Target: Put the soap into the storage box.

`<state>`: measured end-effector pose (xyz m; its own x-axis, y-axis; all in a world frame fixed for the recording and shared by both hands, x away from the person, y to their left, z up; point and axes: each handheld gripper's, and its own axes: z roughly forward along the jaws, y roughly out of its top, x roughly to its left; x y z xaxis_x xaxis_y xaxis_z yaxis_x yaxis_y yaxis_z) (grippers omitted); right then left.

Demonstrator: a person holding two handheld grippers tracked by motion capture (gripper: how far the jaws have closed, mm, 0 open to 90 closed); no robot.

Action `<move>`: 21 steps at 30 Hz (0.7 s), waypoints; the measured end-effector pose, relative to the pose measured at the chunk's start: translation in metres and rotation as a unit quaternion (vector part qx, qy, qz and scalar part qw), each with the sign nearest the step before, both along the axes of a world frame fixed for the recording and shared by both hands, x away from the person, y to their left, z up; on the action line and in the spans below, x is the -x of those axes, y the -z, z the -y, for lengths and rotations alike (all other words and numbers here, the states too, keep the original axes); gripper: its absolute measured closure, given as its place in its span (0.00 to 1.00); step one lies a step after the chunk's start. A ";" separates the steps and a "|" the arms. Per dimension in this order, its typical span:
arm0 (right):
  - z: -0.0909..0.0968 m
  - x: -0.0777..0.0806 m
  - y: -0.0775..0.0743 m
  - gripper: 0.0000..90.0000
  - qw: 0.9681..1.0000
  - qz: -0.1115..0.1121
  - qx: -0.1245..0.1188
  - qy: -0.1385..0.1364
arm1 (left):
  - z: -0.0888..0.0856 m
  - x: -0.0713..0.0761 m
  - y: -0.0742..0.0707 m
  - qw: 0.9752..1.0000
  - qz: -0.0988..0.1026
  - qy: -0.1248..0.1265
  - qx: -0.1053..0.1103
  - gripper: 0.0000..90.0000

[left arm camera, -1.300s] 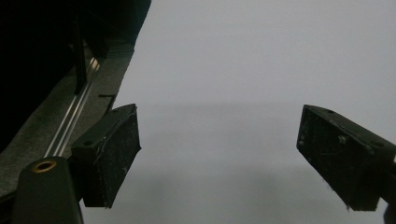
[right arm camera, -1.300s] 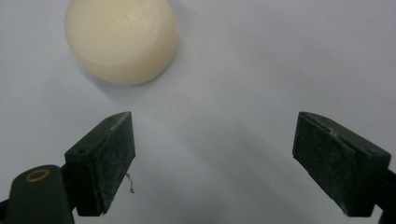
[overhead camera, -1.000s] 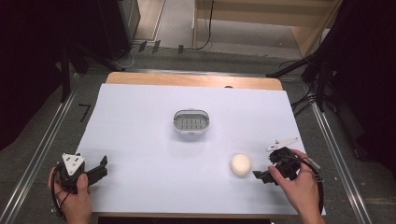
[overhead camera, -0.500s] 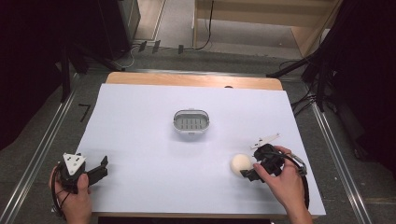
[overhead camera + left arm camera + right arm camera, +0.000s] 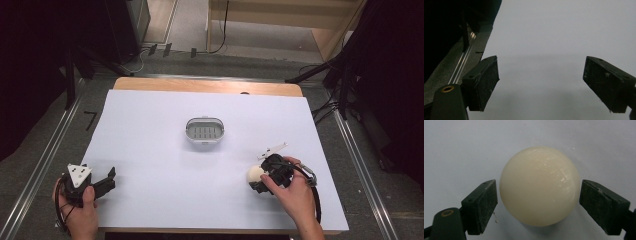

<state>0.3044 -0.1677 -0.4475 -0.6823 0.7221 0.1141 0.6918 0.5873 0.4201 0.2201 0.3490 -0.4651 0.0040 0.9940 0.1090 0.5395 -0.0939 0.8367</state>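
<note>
Ball (image 5: 539,186) between spread right tool (image 5: 537,205) jaws, contact unclear.

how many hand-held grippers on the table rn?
2. Left hand-held gripper at the near left corner, open; right hand-held gripper near right, jaws open around the cream ball.

- We see a cream, glossy round ball (image 5: 539,186) on the white paper-covered table (image 5: 150,130).
- We note the black right gripper (image 5: 538,205) and black left gripper (image 5: 541,82).
- We mark a small grey slotted oval dish (image 5: 205,129).
</note>
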 end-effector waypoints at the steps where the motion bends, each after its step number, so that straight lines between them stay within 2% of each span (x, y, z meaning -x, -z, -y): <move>1: -0.001 -0.001 0.001 0.20 1.000 -0.002 0.001 0.001 | 0.000 0.000 0.000 1.000 0.000 0.000 0.000 0.16; 7: -0.004 -0.003 -0.003 0.25 1.000 -0.008 0.007 0.003 | -0.002 -0.001 0.000 1.000 -0.003 0.000 0.010 0.16; 12: -0.007 -0.004 -0.008 0.27 1.000 -0.006 0.011 0.010 | -0.001 -0.001 0.000 1.000 -0.003 0.002 0.008 0.16; 21: -0.015 -0.007 0.000 0.27 0.999 -0.014 0.028 0.022 | -0.002 -0.001 0.000 1.000 -0.002 0.005 0.012 0.16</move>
<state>0.3116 -0.1528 -0.4477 -0.6461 0.7578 0.0910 0.7293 0.5777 0.3667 0.2207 0.3511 -0.4650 0.0145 0.9963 0.0850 0.5415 -0.0793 0.8369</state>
